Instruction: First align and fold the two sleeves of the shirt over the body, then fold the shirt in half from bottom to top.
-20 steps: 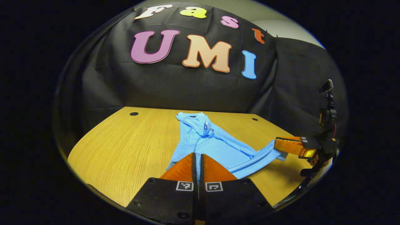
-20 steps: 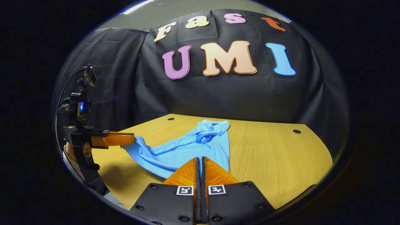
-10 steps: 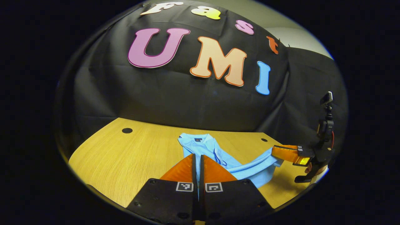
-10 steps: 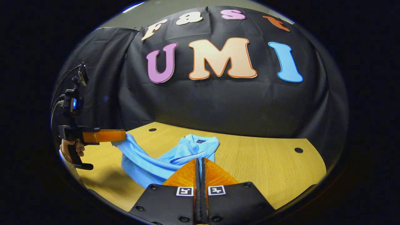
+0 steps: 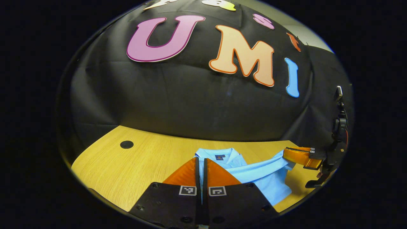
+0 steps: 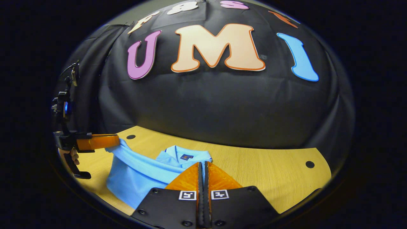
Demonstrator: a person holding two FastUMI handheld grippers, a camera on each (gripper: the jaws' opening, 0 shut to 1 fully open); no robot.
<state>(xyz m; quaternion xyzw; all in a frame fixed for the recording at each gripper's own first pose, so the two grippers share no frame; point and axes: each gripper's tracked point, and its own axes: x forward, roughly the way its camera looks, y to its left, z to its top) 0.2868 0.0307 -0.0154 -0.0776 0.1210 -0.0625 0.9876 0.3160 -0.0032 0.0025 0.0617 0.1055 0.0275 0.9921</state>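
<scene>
Two tongs: both closed, each pinching a part of the shirt's hem edge, cloth caught between the fingers.
Left tongs: fingers pressed together at the bottom of the left gripper view, blue cloth showing in the thin slit between them; seen also in the right gripper view, far to the left, with cloth hanging from the tip.
Right tongs: fingers together at the bottom of the right gripper view, gripping the cloth edge; seen also in the left gripper view, at the right, cloth drawn up to the tip.
Light blue collared shirt: lifted edge stretched between the two tongs above the surface, the rest lying beneath on the wood; collar flat on the surface at the far end, a small dark label inside it.
Yellow wood-grain surface: bearing the shirt near the middle, round dark holes near its far corners.
Hand: partly seen at the left tongs' handle, in the right gripper view.
Black cloth wall: close behind the surface.
</scene>
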